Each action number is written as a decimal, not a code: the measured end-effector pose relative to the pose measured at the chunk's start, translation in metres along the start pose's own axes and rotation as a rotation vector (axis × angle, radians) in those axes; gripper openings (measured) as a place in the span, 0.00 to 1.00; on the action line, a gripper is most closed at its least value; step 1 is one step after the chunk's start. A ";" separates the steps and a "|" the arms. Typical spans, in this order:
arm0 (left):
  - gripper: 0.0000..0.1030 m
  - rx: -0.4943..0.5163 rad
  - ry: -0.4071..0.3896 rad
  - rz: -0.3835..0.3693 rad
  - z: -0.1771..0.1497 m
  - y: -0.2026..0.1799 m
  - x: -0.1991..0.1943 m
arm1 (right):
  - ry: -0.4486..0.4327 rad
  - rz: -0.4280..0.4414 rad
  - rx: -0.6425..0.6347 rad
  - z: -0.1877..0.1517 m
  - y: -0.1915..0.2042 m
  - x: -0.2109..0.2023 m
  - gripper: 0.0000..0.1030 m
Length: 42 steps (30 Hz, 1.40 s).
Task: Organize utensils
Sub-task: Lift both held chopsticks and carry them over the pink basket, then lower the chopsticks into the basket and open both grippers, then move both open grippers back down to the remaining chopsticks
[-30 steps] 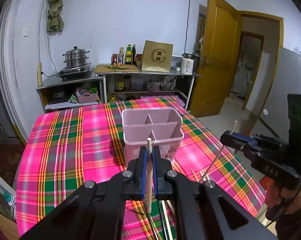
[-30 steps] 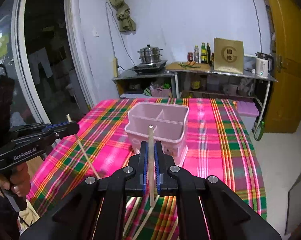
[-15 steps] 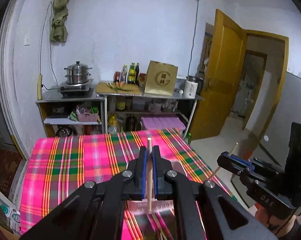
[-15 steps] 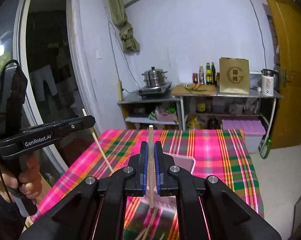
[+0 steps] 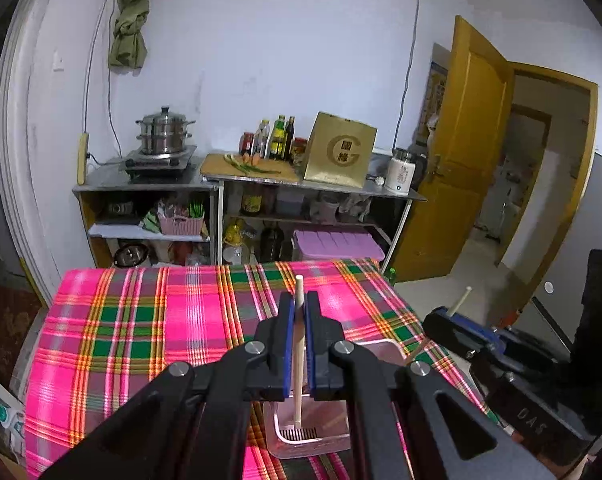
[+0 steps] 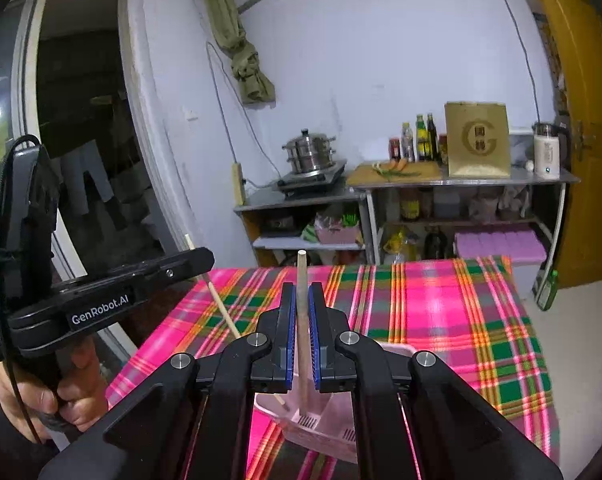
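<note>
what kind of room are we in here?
Most likely a home kitchen and dining room. A stacked steel steamer pot sits on a burner, sauce bottles and a kettle stand on a metal shelf unit, and a plaid tablecloth covers the table.

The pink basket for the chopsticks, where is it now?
In both wrist views the pink basket sits on the checked tablecloth, low and centre under the left gripper and right gripper, each shut on a chopstick pointing into it.
</note>
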<state>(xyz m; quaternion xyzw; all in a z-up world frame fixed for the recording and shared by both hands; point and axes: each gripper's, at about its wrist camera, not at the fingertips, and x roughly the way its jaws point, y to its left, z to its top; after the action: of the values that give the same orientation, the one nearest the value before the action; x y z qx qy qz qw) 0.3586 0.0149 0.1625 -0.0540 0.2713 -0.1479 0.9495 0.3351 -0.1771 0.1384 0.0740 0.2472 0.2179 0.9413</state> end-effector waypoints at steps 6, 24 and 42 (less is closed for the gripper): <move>0.06 -0.012 0.054 0.002 -0.017 0.006 0.023 | 0.075 -0.006 0.017 -0.022 -0.009 0.030 0.06; 0.28 -0.018 0.031 0.031 -0.032 0.011 0.000 | 0.095 -0.002 0.017 -0.032 -0.012 0.014 0.14; 0.29 0.044 0.008 -0.051 -0.128 -0.032 -0.093 | 0.037 -0.085 -0.012 -0.099 -0.010 -0.111 0.15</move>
<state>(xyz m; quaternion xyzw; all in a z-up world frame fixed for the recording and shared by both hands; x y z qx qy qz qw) 0.2074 0.0101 0.1061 -0.0396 0.2704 -0.1784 0.9452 0.2030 -0.2320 0.0983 0.0536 0.2663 0.1806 0.9453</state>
